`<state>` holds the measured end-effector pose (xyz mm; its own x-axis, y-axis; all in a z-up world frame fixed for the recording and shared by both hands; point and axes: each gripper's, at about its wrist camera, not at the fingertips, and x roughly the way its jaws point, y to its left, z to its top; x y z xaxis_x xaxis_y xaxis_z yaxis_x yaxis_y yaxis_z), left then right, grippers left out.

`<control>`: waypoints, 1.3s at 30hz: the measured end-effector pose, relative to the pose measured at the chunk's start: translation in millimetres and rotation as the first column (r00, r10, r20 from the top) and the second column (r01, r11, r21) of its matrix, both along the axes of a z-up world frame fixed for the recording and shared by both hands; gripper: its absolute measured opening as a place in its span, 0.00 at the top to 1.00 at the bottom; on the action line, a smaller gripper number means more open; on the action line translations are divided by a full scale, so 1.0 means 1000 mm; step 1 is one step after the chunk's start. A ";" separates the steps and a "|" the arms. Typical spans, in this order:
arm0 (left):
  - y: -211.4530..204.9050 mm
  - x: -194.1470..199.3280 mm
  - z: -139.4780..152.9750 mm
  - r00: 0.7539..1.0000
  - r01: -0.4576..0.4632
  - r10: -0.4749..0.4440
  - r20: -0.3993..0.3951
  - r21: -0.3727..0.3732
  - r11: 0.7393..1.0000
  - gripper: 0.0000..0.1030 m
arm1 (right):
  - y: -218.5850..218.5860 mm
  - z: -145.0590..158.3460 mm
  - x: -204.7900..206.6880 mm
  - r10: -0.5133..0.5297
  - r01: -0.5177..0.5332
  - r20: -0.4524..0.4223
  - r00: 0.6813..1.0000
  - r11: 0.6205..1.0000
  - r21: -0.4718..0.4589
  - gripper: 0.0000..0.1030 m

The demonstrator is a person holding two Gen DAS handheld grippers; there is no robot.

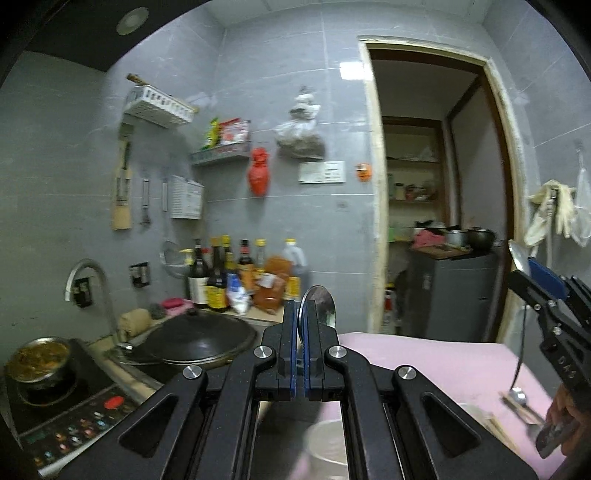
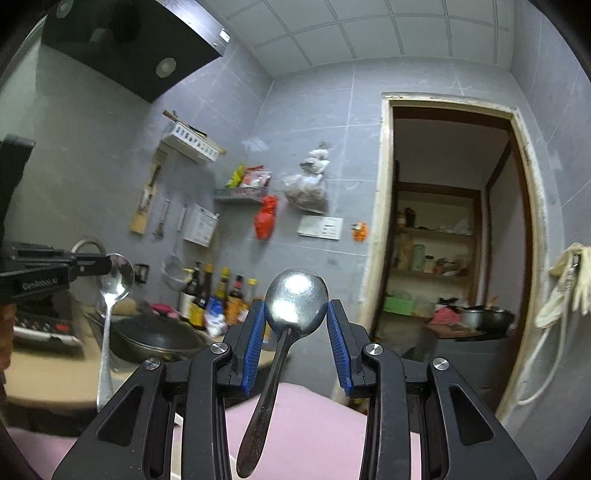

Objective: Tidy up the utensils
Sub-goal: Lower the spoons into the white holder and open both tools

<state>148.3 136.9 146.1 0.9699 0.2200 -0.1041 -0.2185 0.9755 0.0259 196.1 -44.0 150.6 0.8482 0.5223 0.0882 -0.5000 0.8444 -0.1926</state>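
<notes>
Left claw (image 1: 303, 325): fully closed edge-on over a shiny steel spoon's bowl (image 1: 318, 303), handle hanging. Right claw (image 2: 296, 325): part-open, pads pinching a second steel spoon's bowl (image 2: 297, 300) above the pink surface (image 2: 314, 424). You keep both level; lower handles-first into the steel cup (image 1: 327, 448).

We face a small kitchen with grey tiled walls (image 1: 288, 92) and a white panelled ceiling (image 2: 369, 33). A black range hood (image 2: 122, 48) hangs at upper left. On the wall we see a white slotted rack (image 1: 159, 103), a small shelf of packets (image 1: 221, 151) and hanging bags. Sauce bottles (image 1: 229, 273) stand on the counter behind a lidded black wok (image 1: 195, 339). An open doorway (image 1: 436, 184) on the right shows dim pantry shelves (image 2: 436, 229).
</notes>
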 end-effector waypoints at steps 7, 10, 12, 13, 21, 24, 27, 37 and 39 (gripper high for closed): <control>0.017 0.024 -0.027 0.997 -0.074 0.074 -0.010 0.049 0.996 0.99 | 0.027 -0.019 0.017 0.041 -0.040 -0.046 0.998 0.999 0.037 0.69; 0.016 0.031 -0.041 0.996 -0.085 0.086 -0.011 0.062 0.994 0.99 | 0.031 -0.029 0.024 0.038 -0.036 -0.066 0.997 0.999 0.031 0.69; 0.015 0.037 -0.048 0.996 -0.082 0.084 -0.020 0.067 0.994 0.99 | 0.032 -0.039 0.029 0.047 -0.045 -0.094 0.994 0.999 0.023 0.69; 0.014 0.039 -0.052 0.996 -0.081 0.083 -0.026 0.069 0.994 0.99 | 0.032 -0.043 0.030 0.046 -0.044 -0.103 0.994 0.999 0.014 0.69; 0.013 0.051 -0.075 0.995 -0.023 0.026 -0.094 0.038 0.999 0.98 | 0.037 -0.072 0.026 0.061 -0.071 -0.142 0.988 0.995 -0.070 0.69; 0.009 0.049 -0.082 0.991 0.042 -0.041 -0.124 0.006 0.999 0.97 | 0.038 -0.079 0.023 0.069 -0.085 -0.156 0.985 0.991 -0.100 0.69; 0.007 0.048 -0.083 0.982 0.109 -0.114 -0.148 -0.038 0.993 0.96 | 0.039 -0.085 0.020 0.075 -0.099 -0.172 0.982 0.986 -0.132 0.69; 0.012 0.042 -0.072 0.946 0.236 -0.270 -0.177 -0.190 0.953 0.69 | 0.034 -0.088 0.011 0.102 -0.131 -0.202 0.974 0.982 -0.137 0.57; 0.013 0.037 -0.067 0.949 0.237 -0.272 -0.157 -0.207 0.949 0.65 | 0.031 -0.083 0.008 0.106 -0.131 -0.189 0.976 0.983 -0.127 0.56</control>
